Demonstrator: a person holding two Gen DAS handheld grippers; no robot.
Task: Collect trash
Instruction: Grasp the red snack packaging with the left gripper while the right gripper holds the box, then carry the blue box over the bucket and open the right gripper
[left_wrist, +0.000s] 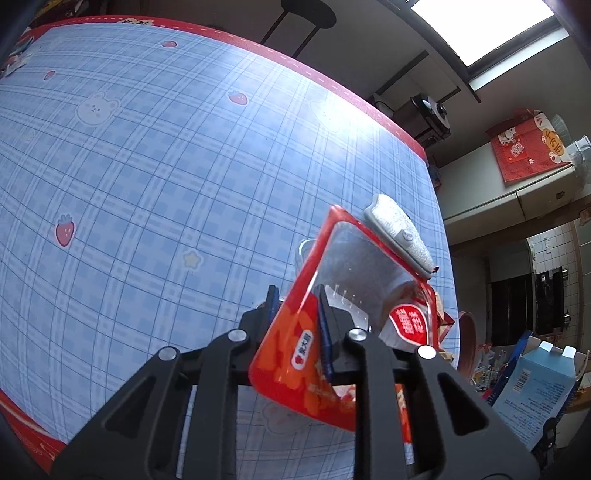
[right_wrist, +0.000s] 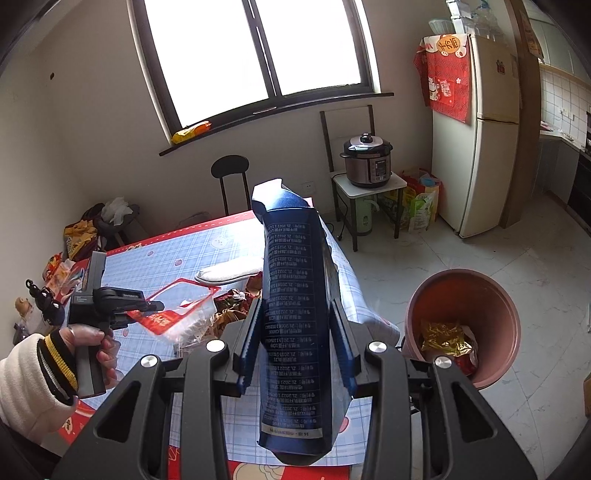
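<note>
Bin (right_wrist: 461, 325) sits on the floor just right of the right claw (right_wrist: 297, 332), which grips a tall blue box (right_wrist: 295, 314), while the left claw (left_wrist: 297, 325), farther away, pinches a red wrapper (left_wrist: 332, 295).

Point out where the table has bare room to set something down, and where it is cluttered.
The checked tablecloth lies bare from its red border across to the white slipper. Clutter sits at the corner nearest the pink bin: crumpled wrappers beside the slipper. More packets crowd the opposite end.

Bright window (right_wrist: 255, 55) on far white wall, dark frame. Black chair (right_wrist: 229, 177) below it. Fridge (right_wrist: 476, 147) far right. Pale tiled floor (right_wrist: 461, 251). Desk (right_wrist: 177, 266) has blue plaid cover.
</note>
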